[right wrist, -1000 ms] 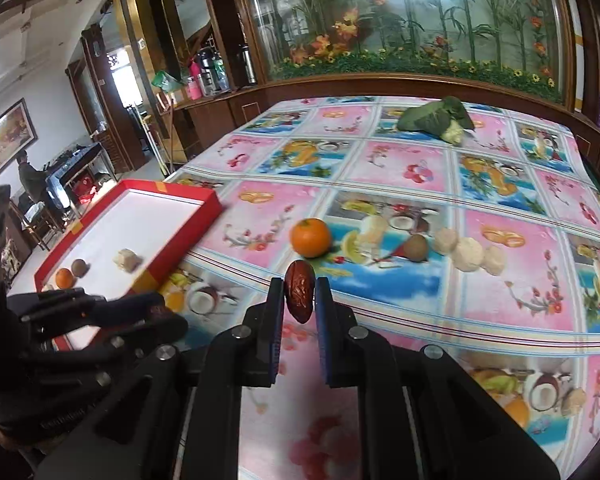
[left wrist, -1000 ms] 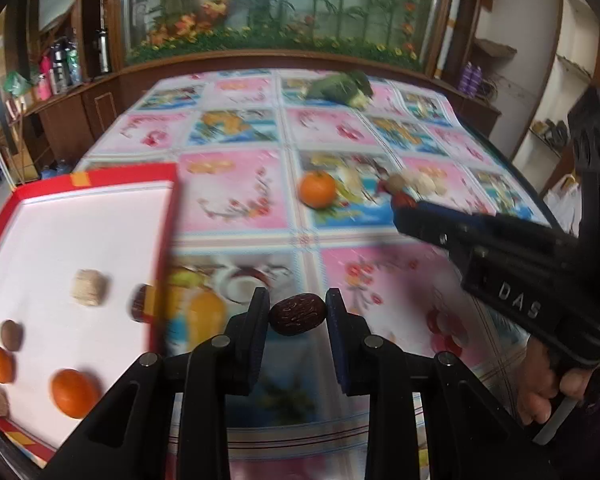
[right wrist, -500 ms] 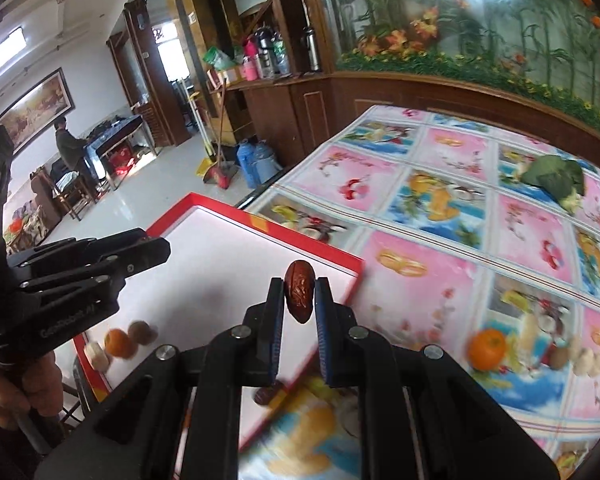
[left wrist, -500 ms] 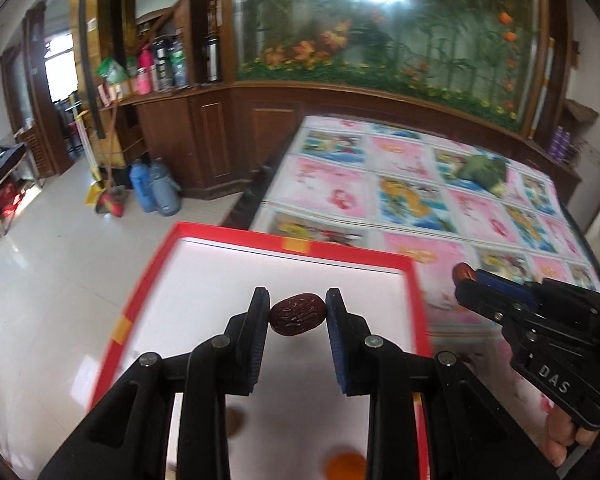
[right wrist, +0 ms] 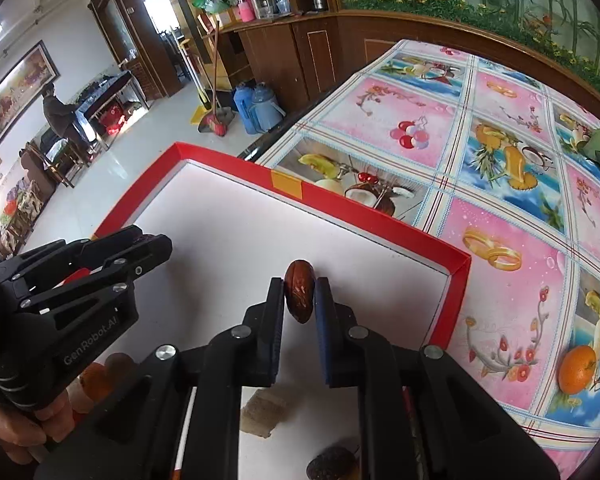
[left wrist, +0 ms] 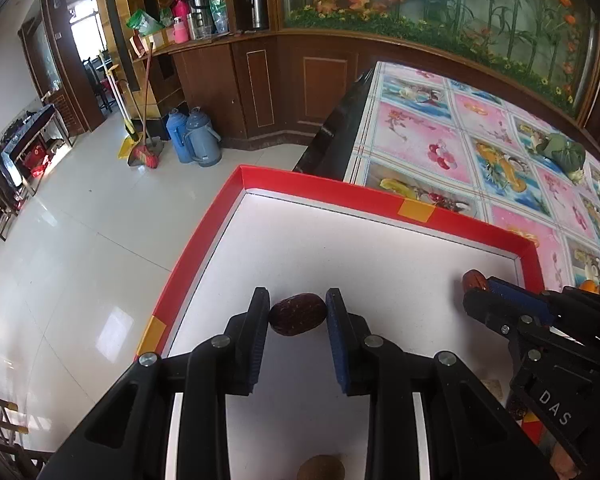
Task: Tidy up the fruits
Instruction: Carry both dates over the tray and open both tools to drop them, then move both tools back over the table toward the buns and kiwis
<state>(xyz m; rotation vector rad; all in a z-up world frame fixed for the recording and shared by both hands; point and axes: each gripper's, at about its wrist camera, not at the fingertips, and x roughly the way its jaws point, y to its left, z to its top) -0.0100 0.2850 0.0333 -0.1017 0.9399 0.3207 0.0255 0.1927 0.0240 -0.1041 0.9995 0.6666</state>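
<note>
A dark red date [left wrist: 298, 314] lies sideways between the fingers of my left gripper [left wrist: 297, 315], which is shut on it above the white floor of the red-rimmed tray [left wrist: 320, 188]. My right gripper [right wrist: 299, 300] is shut on a second date [right wrist: 299, 296], held upright over the same tray [right wrist: 368, 232]. From the left wrist view the right gripper [left wrist: 470, 286] pokes in at the right with its date [left wrist: 473, 279] at the tip. In the right wrist view the left gripper [right wrist: 156, 244] reaches in from the left.
In the tray lie a pale chunk [right wrist: 262, 414], a dark wrinkled fruit [right wrist: 332, 466], a brown round fruit [left wrist: 321, 468] and orange fruit [right wrist: 96, 380]. An orange [right wrist: 578, 368] sits on the flowered tablecloth [right wrist: 512, 168]. Beyond the tray's left rim is open floor with flasks [left wrist: 196, 140].
Both grippers have carried their dates from over the tablecloth leftward to above the tray, and now sit lower and closer to its white floor. Both grips are unchanged.
</note>
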